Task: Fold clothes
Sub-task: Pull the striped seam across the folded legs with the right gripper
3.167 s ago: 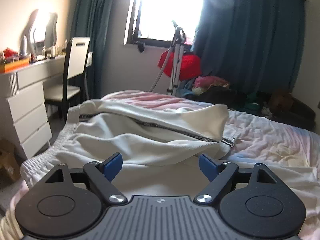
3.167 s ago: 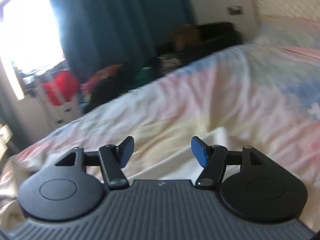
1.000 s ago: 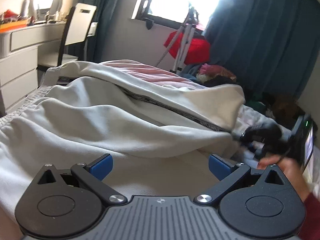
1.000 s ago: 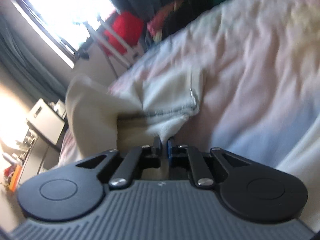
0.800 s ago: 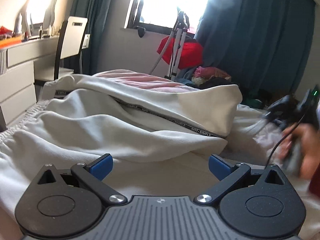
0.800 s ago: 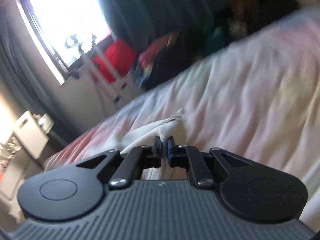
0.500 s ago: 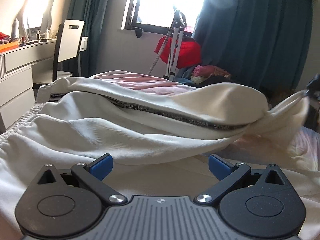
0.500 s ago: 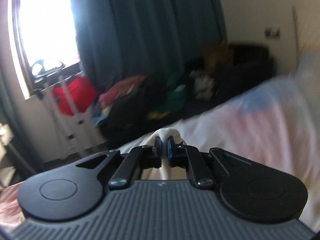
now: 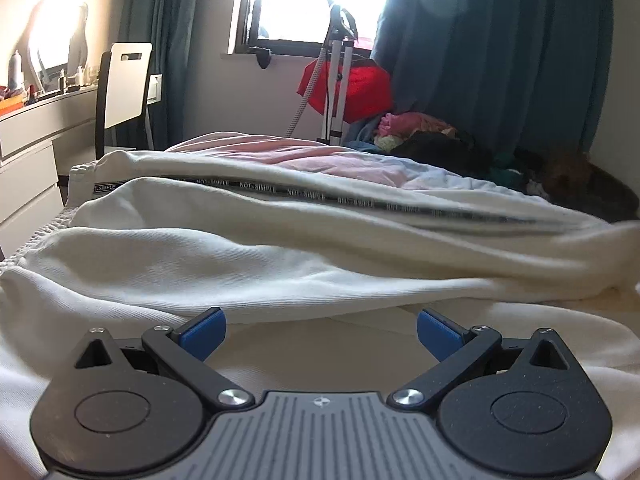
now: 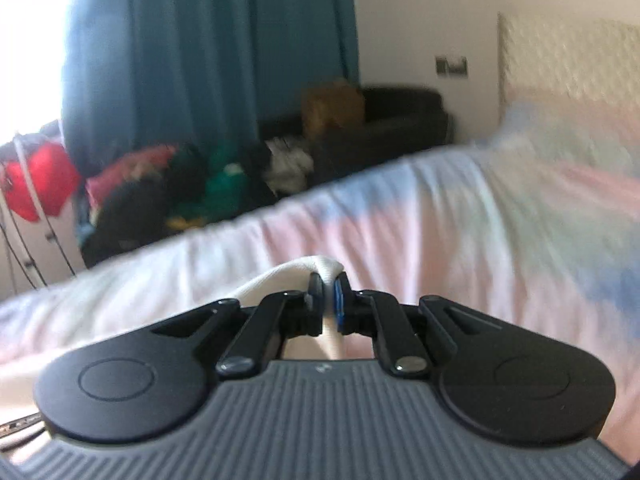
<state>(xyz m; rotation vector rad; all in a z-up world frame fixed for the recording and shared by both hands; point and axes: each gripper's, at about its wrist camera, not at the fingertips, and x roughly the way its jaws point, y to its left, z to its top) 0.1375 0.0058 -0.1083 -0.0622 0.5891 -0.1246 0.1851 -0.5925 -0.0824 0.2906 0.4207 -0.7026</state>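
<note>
right gripper (image 10: 329, 300) pinches a fold of cream-white cotton trousers (image 9: 280, 248), seemingly stretching a leg straight over the pastel bedsheet (image 10: 460, 220); left gripper (image 9: 318, 330) gapes empty, apparently next to pin the waistband.

Straight ahead of the left gripper (image 9: 319, 330), at twelve o'clock, the white trousers (image 9: 256, 256) are heaped across the bed (image 9: 320, 160), blocking any level pass. The right gripper's (image 10: 328, 298) side has bare sheet from one to three o'clock.
</note>
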